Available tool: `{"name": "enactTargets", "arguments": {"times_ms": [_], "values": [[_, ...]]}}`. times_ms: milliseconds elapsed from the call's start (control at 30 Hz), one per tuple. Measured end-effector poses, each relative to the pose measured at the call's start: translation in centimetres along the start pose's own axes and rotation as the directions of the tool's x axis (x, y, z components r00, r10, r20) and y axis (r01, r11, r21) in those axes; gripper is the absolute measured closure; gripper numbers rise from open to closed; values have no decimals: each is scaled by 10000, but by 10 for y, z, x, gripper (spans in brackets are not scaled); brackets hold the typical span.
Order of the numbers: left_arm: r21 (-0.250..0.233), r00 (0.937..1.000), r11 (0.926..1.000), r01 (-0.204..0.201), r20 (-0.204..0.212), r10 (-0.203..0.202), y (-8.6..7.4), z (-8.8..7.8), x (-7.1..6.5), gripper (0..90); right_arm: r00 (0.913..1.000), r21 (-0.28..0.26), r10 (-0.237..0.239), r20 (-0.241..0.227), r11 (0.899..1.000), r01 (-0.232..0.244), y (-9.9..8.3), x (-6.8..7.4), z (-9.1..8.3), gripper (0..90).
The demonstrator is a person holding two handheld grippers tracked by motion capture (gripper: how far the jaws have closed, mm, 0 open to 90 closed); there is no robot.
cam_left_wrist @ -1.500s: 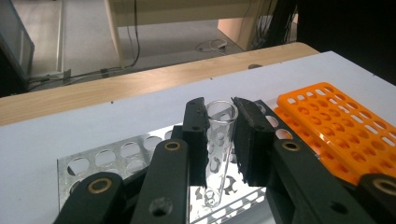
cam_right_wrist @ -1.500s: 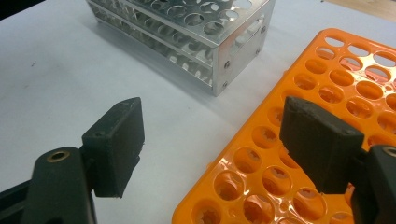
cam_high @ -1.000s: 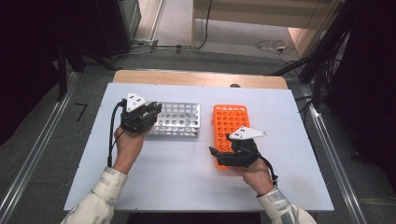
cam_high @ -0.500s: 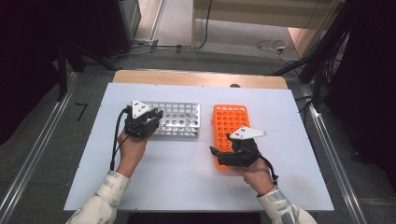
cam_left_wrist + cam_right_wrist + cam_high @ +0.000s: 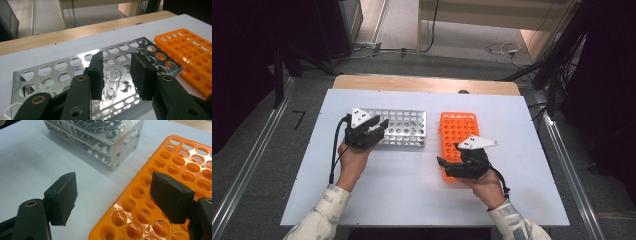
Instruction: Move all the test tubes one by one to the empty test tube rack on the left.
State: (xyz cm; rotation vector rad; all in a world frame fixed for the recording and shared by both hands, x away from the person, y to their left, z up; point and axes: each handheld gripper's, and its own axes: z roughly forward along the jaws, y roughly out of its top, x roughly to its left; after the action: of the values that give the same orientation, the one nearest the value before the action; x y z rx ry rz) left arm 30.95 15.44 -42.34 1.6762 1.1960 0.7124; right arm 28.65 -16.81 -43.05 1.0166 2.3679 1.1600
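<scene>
A clear tube (image 5: 111, 85) stands upright in a hole of the silver metal rack (image 5: 404, 127) (image 5: 50, 72), near the rack's left end. My left gripper (image 5: 379, 127) (image 5: 118, 56) straddles that tube. Its jaws have just been opening, and a gap shows between the tube and the right pad. An empty orange rack (image 5: 459, 130) (image 5: 175, 162) lies to the right of the metal one. My right gripper (image 5: 448, 155) (image 5: 113, 190) stands open over the orange rack's near left corner, with nothing between its jaws.
Both racks rest on a white table (image 5: 412, 195) with a wooden strip (image 5: 422, 82) along its far edge. The rim of another clear tube (image 5: 5, 112) shows at the metal rack's near corner. Metal rails (image 5: 569, 165) flank the table.
My left gripper has shifted slightly toward the person at the metal rack's left end. The right gripper has kept still.
</scene>
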Motion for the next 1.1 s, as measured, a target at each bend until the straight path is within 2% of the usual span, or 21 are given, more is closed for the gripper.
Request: {"name": "enactTargets", "arguments": {"times_ms": [167, 333, 467, 567, 700, 867, 1033, 1100], "values": [[-127, 9995, 9995, 295, 145, -293, 2, -7, 0, 491, 9999, 10, 121, 64, 9999, -121, -1, -2, 0, 207], [-172, 9996, 9994, 292, 19, -292, 1, -18, -4, 390, 9999, -37, 138, 99, 9999, -138, -1, -3, -1, 207], [-19, 9997, 9997, 250, 21, -250, -1, -27, -7, 320, 9996, -42, 232, 130, 9997, -232, -1, -4, 0, 207], [-96, 9996, 9996, 253, 87, -252, -4, -32, -9, 291, 9996, -115, 219, 154, 9997, -217, -2, -5, -1, 207], [-70, 9997, 9997, 213, -69, -214, -9, -39, -11, 231, 9994, -216, 272, 212, 9994, -268, -2, -7, -2, 206], [-56, 9988, 9993, 370, -317, -372, -21, -49, -8, 206, 9987, -304, 347, 361, 9990, -336, -5, -12, -5, 206], [-74, 9963, 9977, 668, -538, -671, -33, -61, -1, 205, 9973, -375, 474, 565, 9983, -453, -10, -21, -12, 206], [-82, 9956, 9978, 662, -655, -665, -37, -65, 2, 205, 9964, -432, 531, 657, 9978, -503, -12, -24, -16, 206]]}}
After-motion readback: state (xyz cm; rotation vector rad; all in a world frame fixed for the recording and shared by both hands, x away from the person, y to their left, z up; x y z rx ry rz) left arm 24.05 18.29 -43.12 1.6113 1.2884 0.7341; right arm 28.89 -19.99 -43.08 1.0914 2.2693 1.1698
